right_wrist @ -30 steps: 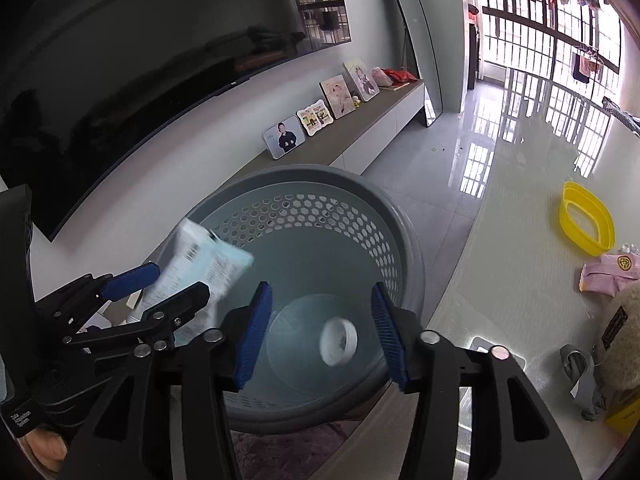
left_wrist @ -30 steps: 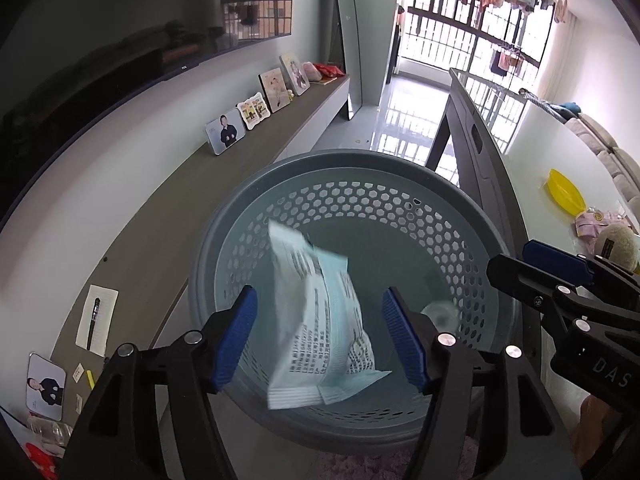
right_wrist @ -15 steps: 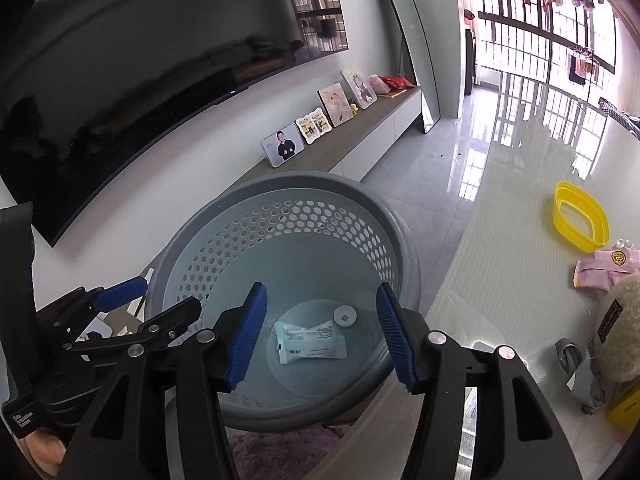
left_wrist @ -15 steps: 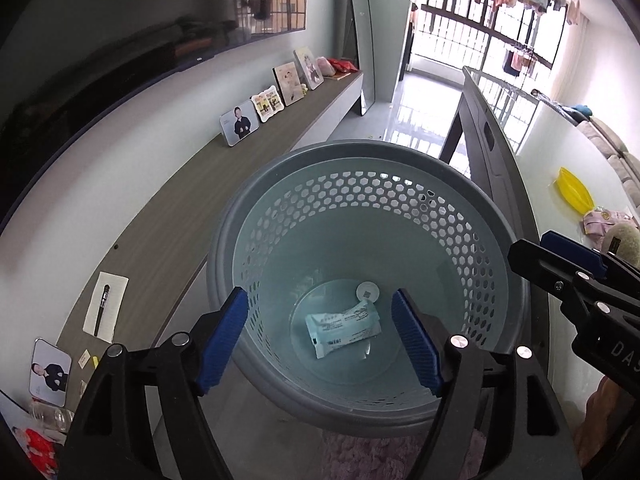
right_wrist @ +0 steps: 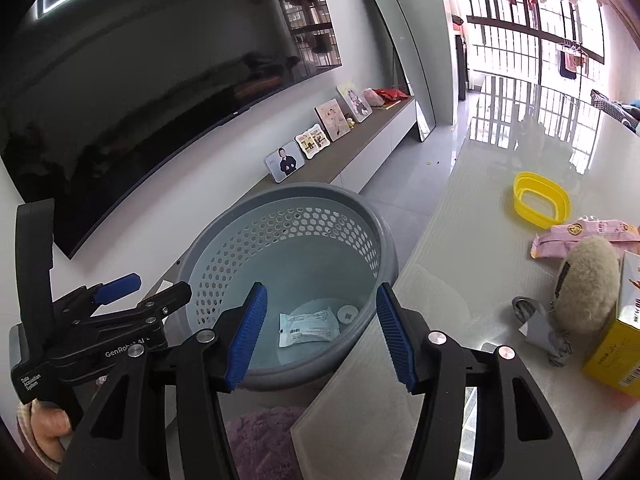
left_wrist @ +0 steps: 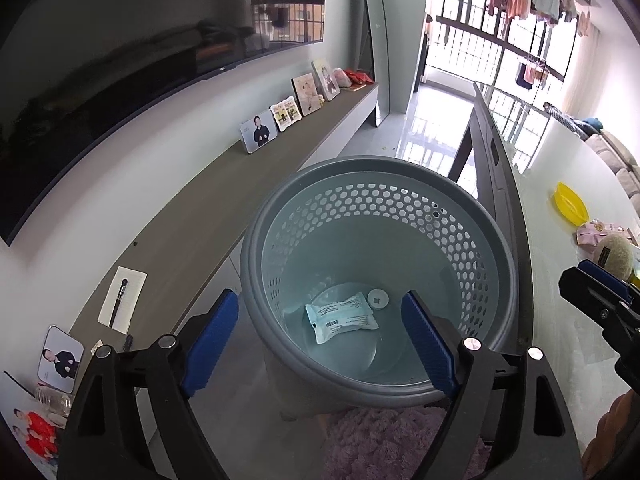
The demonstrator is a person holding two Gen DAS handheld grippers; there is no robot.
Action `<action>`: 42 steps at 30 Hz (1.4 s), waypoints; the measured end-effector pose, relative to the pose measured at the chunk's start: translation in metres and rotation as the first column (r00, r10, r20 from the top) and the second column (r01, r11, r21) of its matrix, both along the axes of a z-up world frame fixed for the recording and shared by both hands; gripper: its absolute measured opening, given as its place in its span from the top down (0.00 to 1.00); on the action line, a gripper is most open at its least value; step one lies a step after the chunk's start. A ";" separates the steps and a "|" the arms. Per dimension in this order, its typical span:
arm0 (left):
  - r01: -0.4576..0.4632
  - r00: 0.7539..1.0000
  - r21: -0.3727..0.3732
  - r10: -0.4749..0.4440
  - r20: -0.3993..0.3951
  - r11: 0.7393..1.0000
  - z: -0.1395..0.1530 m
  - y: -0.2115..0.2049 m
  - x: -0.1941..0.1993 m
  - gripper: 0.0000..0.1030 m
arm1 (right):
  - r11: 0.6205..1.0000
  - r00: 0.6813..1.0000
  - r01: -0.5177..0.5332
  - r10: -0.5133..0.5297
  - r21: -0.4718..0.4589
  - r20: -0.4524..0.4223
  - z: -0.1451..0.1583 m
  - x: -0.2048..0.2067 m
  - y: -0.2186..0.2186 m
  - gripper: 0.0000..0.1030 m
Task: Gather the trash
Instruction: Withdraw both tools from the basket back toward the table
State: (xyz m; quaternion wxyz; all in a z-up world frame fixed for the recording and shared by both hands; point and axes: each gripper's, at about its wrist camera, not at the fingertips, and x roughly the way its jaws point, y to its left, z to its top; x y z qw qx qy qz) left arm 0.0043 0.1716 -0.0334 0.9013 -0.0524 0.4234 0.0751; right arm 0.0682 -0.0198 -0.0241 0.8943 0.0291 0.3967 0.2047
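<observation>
Opening wider, the left gripper (left_wrist: 320, 340) held nothing — the packet (left_wrist: 340, 318) lay on the bin (left_wrist: 492, 256) floor. The right gripper (right_wrist: 320, 332) stood spread and empty; next it should reach right for table (right_wrist: 480, 216) trash, I think.

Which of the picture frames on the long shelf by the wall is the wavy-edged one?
The small wavy-edged frame, second from the near end of the row. It sits between the dark-suit portrait frame and the taller pink-toned frame; those have straight edges.
</observation>
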 end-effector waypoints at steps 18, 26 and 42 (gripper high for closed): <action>0.076 0.996 0.012 -0.076 0.050 0.997 0.034 -0.040 -0.018 0.14 | 0.993 0.991 0.109 -0.113 0.052 0.077 0.035 -0.050 -0.065 0.44; 0.097 0.993 0.034 -0.099 0.058 0.995 0.042 -0.065 -0.023 0.14 | 0.989 0.985 0.133 -0.139 0.065 0.099 0.045 -0.068 -0.096 0.44; 0.175 0.982 0.047 -0.178 0.062 0.983 0.048 -0.141 -0.022 0.13 | 0.948 0.940 0.315 -0.319 0.052 0.123 0.056 -0.090 -0.212 0.43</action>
